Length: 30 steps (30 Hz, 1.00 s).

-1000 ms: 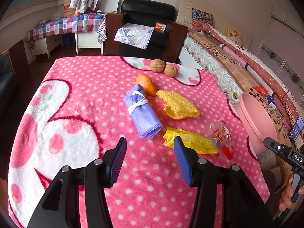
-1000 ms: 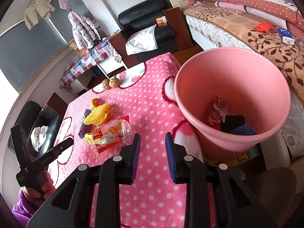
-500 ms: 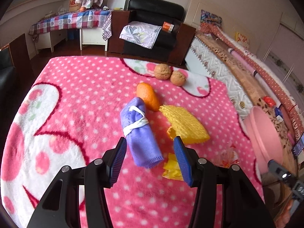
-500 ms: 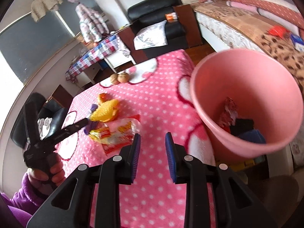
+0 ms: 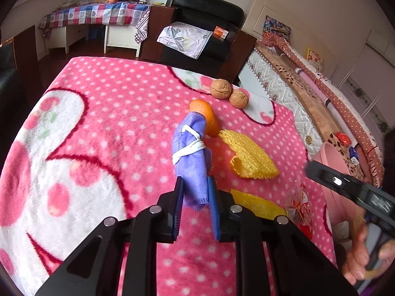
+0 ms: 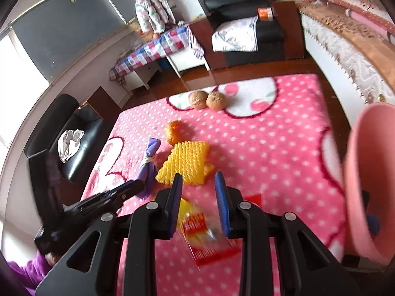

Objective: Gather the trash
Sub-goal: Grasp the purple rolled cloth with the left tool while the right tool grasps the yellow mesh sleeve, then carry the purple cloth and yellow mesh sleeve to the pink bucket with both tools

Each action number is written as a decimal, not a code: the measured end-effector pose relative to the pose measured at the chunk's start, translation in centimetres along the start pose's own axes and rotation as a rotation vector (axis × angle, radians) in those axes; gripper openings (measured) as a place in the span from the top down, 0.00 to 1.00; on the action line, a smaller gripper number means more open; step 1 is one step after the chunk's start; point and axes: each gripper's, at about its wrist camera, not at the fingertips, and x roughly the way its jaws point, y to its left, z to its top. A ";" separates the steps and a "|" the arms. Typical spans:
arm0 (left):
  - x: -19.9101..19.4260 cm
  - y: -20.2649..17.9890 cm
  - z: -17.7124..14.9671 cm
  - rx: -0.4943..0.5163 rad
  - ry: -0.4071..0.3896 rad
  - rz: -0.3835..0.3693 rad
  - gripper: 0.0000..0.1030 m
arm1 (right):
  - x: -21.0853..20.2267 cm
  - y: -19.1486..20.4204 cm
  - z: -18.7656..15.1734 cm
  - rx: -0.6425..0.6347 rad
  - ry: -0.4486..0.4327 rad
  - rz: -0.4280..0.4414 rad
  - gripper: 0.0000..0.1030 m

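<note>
On the pink dotted table, the left gripper is closing on the near end of a purple cloth roll, soft, light and tied with white string. The right gripper, part open and empty, hovers over a crinkly snack wrapper.
</note>
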 end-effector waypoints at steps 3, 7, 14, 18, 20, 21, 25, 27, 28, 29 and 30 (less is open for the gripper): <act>-0.2 0.2 -0.2 0.010 -0.001 -0.016 0.83 | 1.8 0.4 0.6 0.003 0.028 -0.009 0.73; -0.4 0.5 -0.4 0.018 -0.001 -0.032 0.83 | 3.9 1.0 1.0 -0.017 0.068 -0.042 0.73; -0.3 1.0 -0.7 0.009 -0.003 -0.046 0.83 | 5.1 1.4 0.5 -0.041 0.071 -0.062 0.73; -0.2 1.0 -0.6 0.009 -0.003 -0.049 0.83 | 5.6 1.3 0.3 -0.041 0.092 -0.063 0.73; -0.2 1.0 -0.6 0.009 -0.002 -0.049 0.83 | 5.6 1.4 0.2 -0.043 0.091 -0.066 0.77; -0.2 1.0 -0.6 0.008 -0.002 -0.048 0.83 | 5.5 1.4 0.1 -0.046 0.089 -0.069 0.83; -0.6 0.9 -0.6 0.008 -0.008 -0.054 0.84 | 4.4 1.2 0.0 -0.038 0.053 -0.065 0.89; -1.0 0.6 -0.5 0.017 -0.018 -0.057 0.84 | 3.7 0.9 0.0 -0.027 0.032 -0.061 0.89; -1.2 0.4 -0.4 0.021 -0.023 -0.059 0.84 | 3.4 0.8 0.1 -0.022 0.025 -0.057 0.89; -1.4 0.3 -0.3 0.026 -0.027 -0.060 0.85 | 2.9 0.7 0.1 -0.018 0.014 -0.051 0.89; -1.7 0.1 -0.3 0.036 -0.034 -0.057 0.85 | 2.5 0.7 0.2 -0.018 0.004 -0.050 0.89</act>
